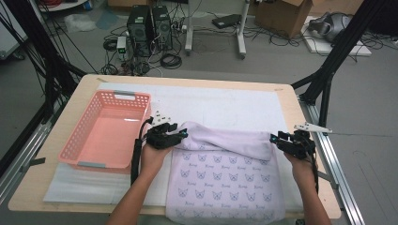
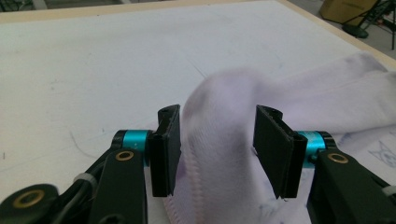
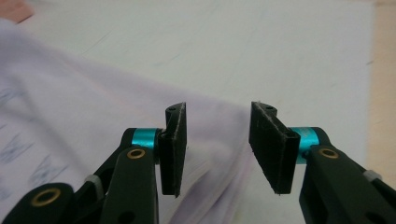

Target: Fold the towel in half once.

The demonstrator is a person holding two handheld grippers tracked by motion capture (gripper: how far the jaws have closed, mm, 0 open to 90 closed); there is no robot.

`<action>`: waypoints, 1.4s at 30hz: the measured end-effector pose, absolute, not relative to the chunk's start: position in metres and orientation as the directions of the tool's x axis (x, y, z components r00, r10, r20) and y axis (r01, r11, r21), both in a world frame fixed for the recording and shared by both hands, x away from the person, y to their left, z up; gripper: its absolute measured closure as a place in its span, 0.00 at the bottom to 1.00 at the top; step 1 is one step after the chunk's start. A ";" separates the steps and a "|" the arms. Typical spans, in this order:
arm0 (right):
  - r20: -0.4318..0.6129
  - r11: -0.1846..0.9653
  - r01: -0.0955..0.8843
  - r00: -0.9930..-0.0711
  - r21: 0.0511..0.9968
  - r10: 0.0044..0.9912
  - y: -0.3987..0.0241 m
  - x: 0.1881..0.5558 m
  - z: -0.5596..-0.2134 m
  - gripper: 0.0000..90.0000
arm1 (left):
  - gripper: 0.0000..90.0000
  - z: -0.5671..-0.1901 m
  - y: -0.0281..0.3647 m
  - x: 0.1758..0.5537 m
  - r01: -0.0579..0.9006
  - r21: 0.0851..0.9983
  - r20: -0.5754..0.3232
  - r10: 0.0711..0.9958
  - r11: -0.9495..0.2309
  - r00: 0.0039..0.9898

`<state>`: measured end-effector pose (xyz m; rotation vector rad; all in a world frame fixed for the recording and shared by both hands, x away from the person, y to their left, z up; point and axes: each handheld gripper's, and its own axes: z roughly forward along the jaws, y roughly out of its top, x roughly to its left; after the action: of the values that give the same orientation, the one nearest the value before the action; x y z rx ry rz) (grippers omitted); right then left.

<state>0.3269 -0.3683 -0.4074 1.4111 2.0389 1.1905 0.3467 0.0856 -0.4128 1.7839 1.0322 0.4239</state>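
While high view shows pink basket (image 1: pixel 107 131) left of towel (image 1: pixel 225 173), close-ups show left tongs (image 2: pixel 217 140) and right tongs (image 3: pixel 217 140) parted, towel fold loose between.

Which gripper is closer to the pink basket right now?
Left. The left gripper sits just beside the pink basket; the right gripper is across the towel.
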 end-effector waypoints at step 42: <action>0.142 0.165 0.571 -0.455 0.804 0.879 -0.376 0.213 -0.428 0.65 | 0.49 -0.427 0.079 0.282 0.451 0.872 -0.200 0.703 -0.189 0.682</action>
<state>0.2131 -0.3758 -0.4278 1.3800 2.0917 1.1913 0.2819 0.0793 -0.4274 1.8319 0.9122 0.2963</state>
